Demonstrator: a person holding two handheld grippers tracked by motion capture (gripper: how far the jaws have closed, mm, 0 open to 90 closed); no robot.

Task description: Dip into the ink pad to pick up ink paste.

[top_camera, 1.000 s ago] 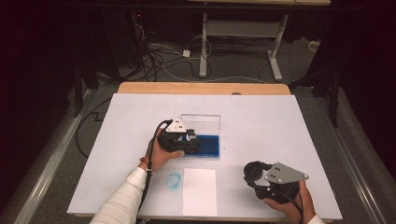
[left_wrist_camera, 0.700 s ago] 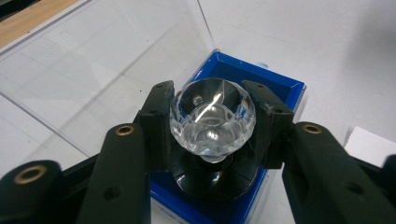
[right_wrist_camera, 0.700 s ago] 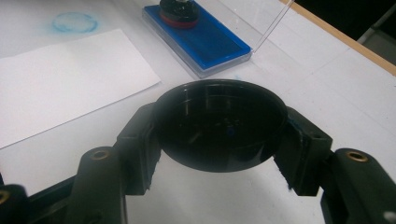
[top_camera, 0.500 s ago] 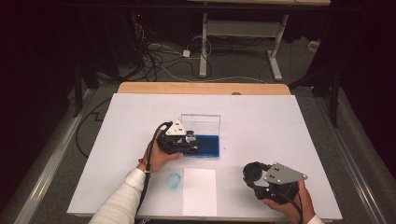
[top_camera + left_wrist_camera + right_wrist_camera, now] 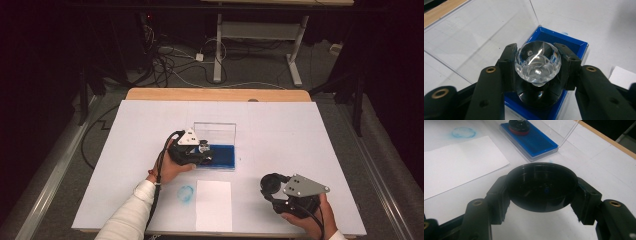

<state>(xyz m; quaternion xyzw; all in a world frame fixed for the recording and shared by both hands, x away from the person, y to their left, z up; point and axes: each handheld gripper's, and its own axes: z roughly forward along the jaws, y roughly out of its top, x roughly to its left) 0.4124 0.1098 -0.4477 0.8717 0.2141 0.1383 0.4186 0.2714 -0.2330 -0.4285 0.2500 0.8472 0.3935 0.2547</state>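
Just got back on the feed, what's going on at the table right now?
The left gripper is shut on a stamp's clear faceted knob, holding the stamp's base on the blue ink pad in its open clear case. The right gripper is shut on a round black cap, near the white paper. A blue ring mark lies beside the paper.

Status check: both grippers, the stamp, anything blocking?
Left gripper shut on stamp's crystal knob, stamp on blue ink pad. Right gripper shut on black cap, off the table. Paper sheet unobstructed.

Dark room, cables (image 5: 165, 55) on floor (image 5: 260, 75)
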